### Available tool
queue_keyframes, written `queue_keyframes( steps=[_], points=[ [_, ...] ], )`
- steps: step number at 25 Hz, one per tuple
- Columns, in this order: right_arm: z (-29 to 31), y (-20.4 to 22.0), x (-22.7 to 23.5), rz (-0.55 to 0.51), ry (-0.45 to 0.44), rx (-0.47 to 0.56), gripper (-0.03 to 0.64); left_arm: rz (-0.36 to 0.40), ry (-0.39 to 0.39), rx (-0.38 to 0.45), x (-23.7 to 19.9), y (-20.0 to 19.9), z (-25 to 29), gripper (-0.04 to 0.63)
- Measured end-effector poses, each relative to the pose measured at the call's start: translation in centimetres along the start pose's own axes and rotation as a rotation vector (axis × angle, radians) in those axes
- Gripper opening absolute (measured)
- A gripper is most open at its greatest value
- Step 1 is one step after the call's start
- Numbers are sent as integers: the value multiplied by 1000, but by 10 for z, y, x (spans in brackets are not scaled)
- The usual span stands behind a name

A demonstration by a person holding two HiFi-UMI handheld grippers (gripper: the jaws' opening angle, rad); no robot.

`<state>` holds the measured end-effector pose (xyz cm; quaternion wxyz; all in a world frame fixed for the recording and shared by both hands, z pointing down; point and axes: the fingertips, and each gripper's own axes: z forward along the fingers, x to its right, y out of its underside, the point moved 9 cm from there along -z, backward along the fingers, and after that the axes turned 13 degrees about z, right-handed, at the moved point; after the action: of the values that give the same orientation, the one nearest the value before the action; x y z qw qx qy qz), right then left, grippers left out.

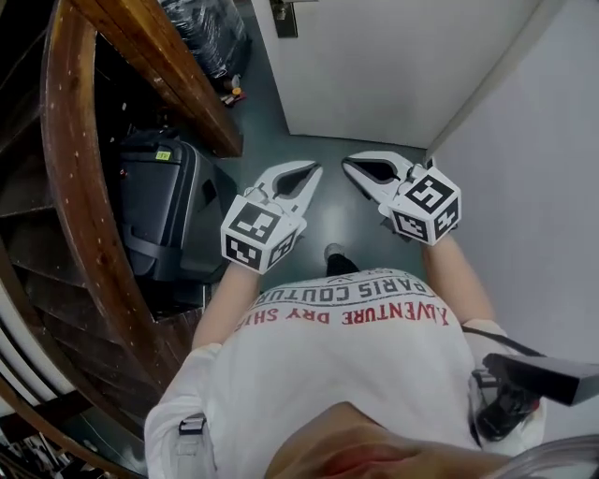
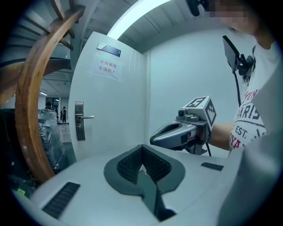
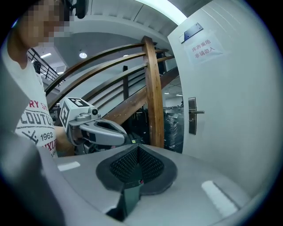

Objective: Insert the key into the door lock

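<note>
A white door (image 1: 393, 65) stands ahead of me, and its metal lock plate (image 1: 284, 17) shows at the top edge of the head view. In the left gripper view the lock plate with its lever handle (image 2: 79, 120) sits on the door's left side. The same lock plate (image 3: 193, 115) appears in the right gripper view. My left gripper (image 1: 314, 173) and right gripper (image 1: 348, 166) are held side by side in front of my chest, short of the door. Both are shut, their ribbed pads (image 2: 152, 163) (image 3: 152, 165) meeting with nothing visible between them. No key shows in any view.
A curved wooden stair rail (image 1: 75, 187) runs along the left. Beside it stand a black case (image 1: 159, 201) and a plastic-wrapped bundle (image 1: 201, 33). A white wall (image 1: 543, 140) closes the right side. A paper notice (image 2: 107, 67) is stuck high on the door. The floor (image 1: 323, 220) is grey.
</note>
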<state>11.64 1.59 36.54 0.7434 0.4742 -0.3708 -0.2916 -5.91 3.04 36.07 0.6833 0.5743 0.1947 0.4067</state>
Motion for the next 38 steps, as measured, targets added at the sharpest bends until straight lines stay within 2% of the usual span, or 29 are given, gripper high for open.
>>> queue_keyframes(
  steps=[3,8,14,21,38],
  points=[
    [-28,29,-62,49,-8,27,2,14,30,-9,51,-2,-55,2],
    [-79,52,-155,44,27,48,2,-8,60,12,116,-18,-133,2],
    [-121,55,-220,13,71,83,2,17,60,40,163,-34,-183,2],
    [-136,58,-247,7,92,83,2,14,60,52,183,-41,-205,2],
    [-136,56,-250,11,89,80,2,-16,61,49,183,-39,-207,2]
  ],
)
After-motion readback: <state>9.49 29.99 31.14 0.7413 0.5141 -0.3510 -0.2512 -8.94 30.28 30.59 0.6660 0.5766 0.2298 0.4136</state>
